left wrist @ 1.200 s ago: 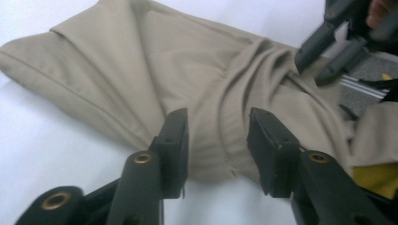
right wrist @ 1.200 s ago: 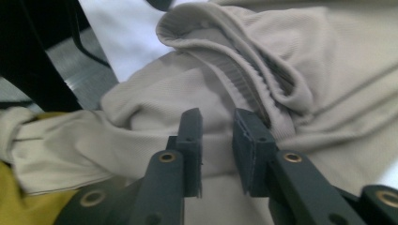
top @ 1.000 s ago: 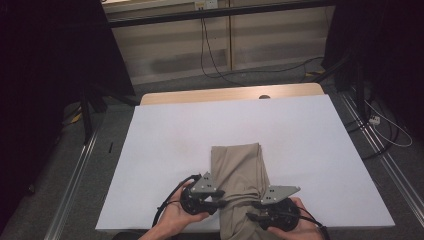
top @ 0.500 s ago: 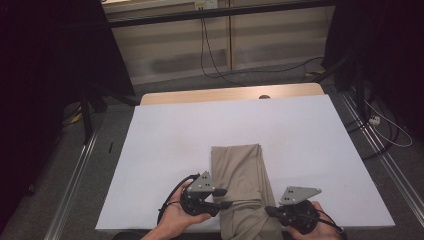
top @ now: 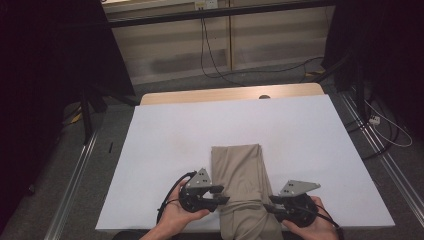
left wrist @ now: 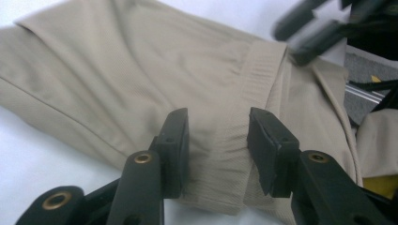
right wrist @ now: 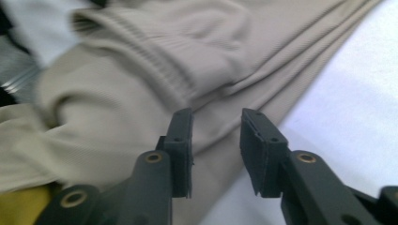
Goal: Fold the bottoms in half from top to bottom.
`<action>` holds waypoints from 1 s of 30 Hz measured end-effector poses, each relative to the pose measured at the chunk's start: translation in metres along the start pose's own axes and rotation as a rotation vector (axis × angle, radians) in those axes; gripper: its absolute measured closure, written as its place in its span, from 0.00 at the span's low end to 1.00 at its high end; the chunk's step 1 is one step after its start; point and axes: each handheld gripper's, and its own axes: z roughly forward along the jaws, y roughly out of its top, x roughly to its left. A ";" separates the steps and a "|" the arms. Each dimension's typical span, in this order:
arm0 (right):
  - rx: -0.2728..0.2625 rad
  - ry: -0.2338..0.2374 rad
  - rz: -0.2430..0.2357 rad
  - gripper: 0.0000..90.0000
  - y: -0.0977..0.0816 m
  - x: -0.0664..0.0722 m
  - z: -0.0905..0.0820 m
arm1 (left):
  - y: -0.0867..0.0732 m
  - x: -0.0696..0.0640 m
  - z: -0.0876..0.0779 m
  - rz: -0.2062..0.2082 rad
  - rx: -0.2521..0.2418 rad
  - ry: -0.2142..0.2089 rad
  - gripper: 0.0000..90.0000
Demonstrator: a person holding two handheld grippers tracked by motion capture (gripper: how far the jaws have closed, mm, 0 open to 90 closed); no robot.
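A folded beige garment (top: 239, 170) lies at the front middle of the white table (top: 170, 135), its near end hanging over the front edge. My left gripper (top: 224, 195) is at the garment's left edge. In the left gripper view this gripper (left wrist: 218, 129) is open, its jaws astride the ribbed band (left wrist: 256, 70) of the beige cloth (left wrist: 117, 65). My right gripper (top: 268, 207) is at the garment's right edge and points left. In the right gripper view it (right wrist: 216, 126) is open over the layered edge of the cloth (right wrist: 141, 61), with nothing pinched.
A wooden strip (top: 225, 94) runs along the table's far edge. Cables (top: 215, 55) trail on the floor behind, and metal rails (top: 385, 165) flank both sides. White tabletop stretches to the left, right and far side of the garment.
My right gripper has slid to the right, off the garment's top to its right edge. The left gripper and the garment have stayed put.
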 end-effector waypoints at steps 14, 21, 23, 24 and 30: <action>0.037 -0.081 0.032 1.00 -0.014 -0.015 -0.018 | 0.001 -0.002 0.002 0.007 -0.024 0.008 0.39; -0.071 -0.058 0.077 0.87 0.006 -0.030 -0.016 | 0.018 0.029 -0.012 -0.026 -0.031 0.099 0.55; -0.106 -0.065 0.052 0.85 0.027 -0.038 -0.003 | 0.024 0.047 -0.007 -0.061 -0.034 0.139 0.59; -0.110 -0.062 0.059 0.85 0.038 -0.045 0.005 | 0.027 0.057 -0.002 -0.084 -0.036 0.148 0.61; -0.068 -0.131 0.086 0.77 0.090 -0.087 0.061 | 0.038 0.106 0.022 -0.150 -0.025 0.295 0.56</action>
